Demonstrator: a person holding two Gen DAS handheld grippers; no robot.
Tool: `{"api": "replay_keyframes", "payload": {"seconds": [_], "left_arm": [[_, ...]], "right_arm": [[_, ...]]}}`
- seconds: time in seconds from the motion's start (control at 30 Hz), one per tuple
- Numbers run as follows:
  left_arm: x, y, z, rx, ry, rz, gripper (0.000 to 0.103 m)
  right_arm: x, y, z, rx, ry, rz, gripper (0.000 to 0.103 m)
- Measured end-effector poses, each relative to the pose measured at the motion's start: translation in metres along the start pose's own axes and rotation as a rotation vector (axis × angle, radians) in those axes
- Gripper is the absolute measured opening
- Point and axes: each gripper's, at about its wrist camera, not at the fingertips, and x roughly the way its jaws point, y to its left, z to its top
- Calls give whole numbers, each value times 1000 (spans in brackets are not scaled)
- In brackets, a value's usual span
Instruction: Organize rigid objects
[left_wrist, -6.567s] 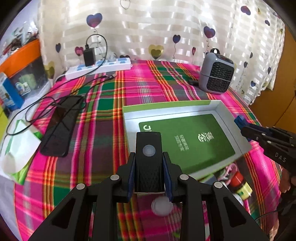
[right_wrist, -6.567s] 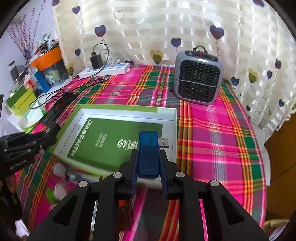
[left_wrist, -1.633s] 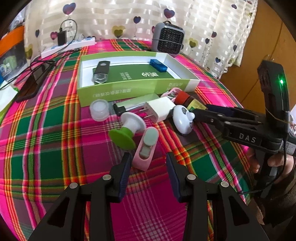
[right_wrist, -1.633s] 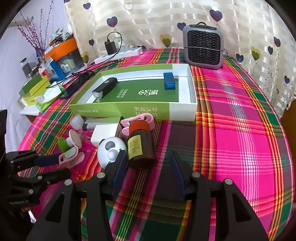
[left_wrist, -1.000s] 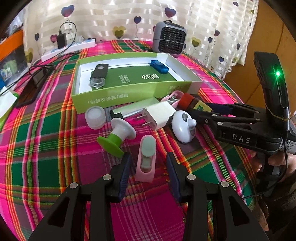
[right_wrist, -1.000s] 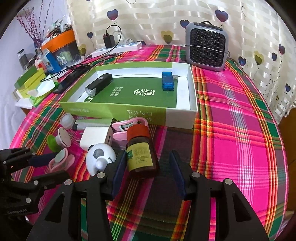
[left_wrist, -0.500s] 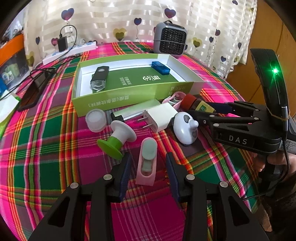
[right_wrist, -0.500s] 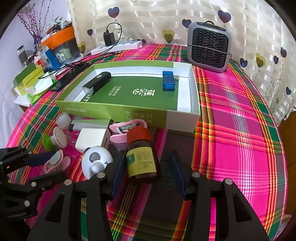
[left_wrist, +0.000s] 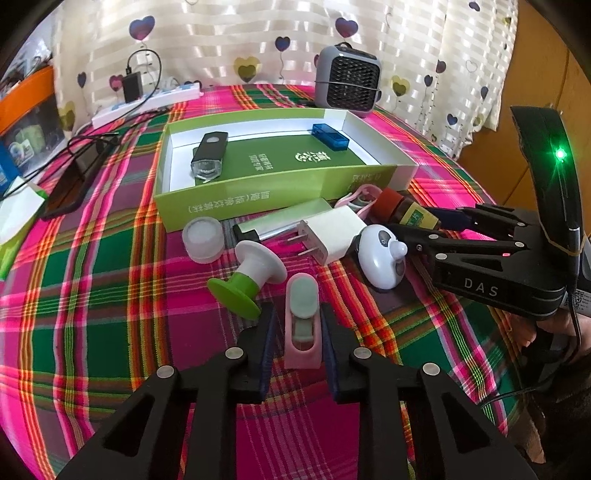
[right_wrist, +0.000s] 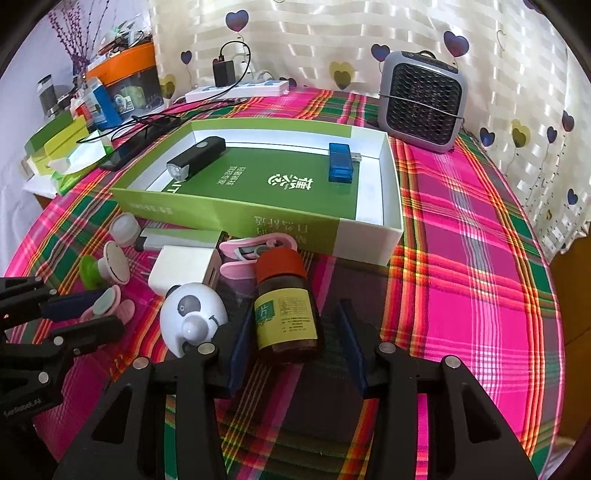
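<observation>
Brown medicine bottle (right_wrist: 286, 306) lies on its side between the spread fingers of the right gripper (right_wrist: 295, 347), not yet pinched; likely glass, smooth and prone to roll, so grip across the labelled body. Left gripper (left_wrist: 297, 339), also spread, straddles a light pink clip (left_wrist: 303, 321). Beyond both sits the green box (right_wrist: 229, 218).

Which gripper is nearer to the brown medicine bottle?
Right. The right gripper straddles the brown medicine bottle, jaws open on either side of it. The left gripper sits further left, around the pink clip.
</observation>
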Motion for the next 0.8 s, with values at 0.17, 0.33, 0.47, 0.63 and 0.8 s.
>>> {"api": "replay_keyframes", "payload": {"seconds": [0.17,0.33,0.47,0.63,0.8], "left_arm": [[-1,1,0,-2,-1,3,19],[-1,2,-1,-3,-2,5,17],[-1,3,0,-3,-2,5,17],[-1,2,-1,-4,-2,5,17],[-1,2,-1,-3,-1,6,17]], "right_arm": [[0,0,0,0,-1,1,39],[0,2,0,-6,-2,1,36],[-1,4,-1,-16,-3,3,33],[-2,2,-2,-9,-6,5,33],[-2,1,-3,0,-6,8,33]]}}
